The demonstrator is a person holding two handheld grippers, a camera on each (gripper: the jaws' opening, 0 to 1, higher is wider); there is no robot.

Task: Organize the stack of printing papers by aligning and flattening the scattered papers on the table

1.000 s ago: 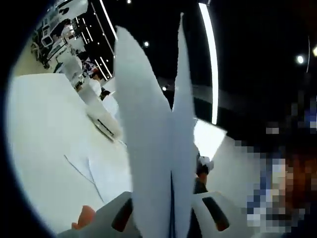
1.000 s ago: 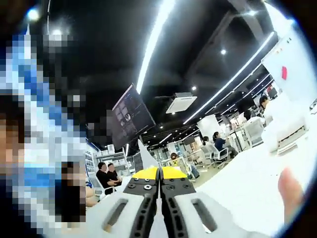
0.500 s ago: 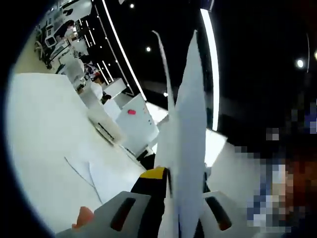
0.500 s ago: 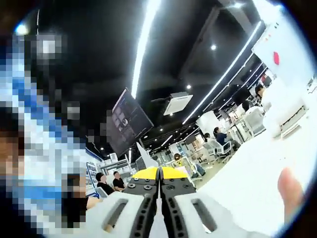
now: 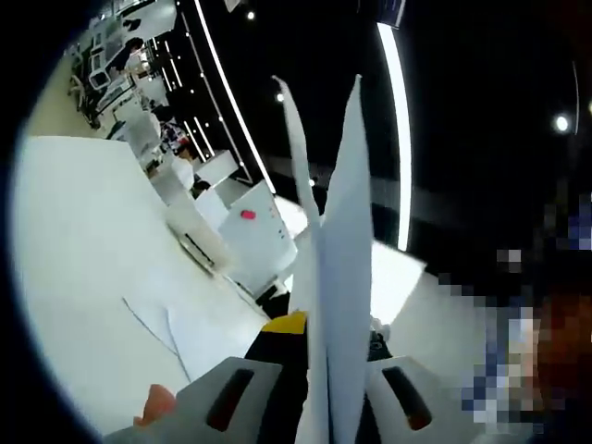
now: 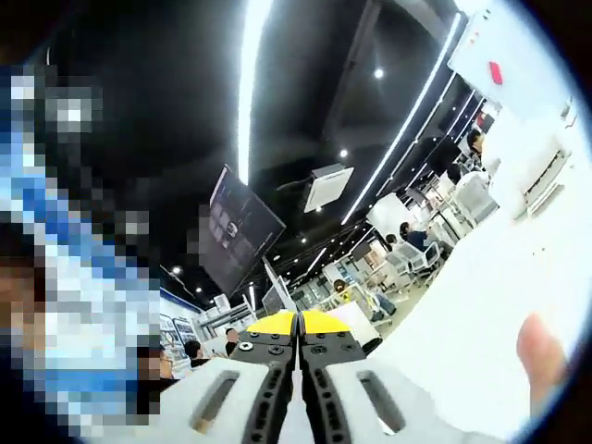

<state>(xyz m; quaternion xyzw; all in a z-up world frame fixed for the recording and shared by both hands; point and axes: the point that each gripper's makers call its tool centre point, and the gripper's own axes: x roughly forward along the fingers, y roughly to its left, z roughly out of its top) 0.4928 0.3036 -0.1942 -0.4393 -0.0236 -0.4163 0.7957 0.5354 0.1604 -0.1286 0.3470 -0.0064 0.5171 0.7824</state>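
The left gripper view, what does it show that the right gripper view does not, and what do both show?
Left gripper view: white papers stand on edge, pinched in the left claw, and more sheets lie flat on the table.

Right gripper view: the right claw, jaws pressed together on a thin paper edge, a dark hanging screen and a ceiling unit.

Both: the white table, a white box with a red mark and long ceiling lights.
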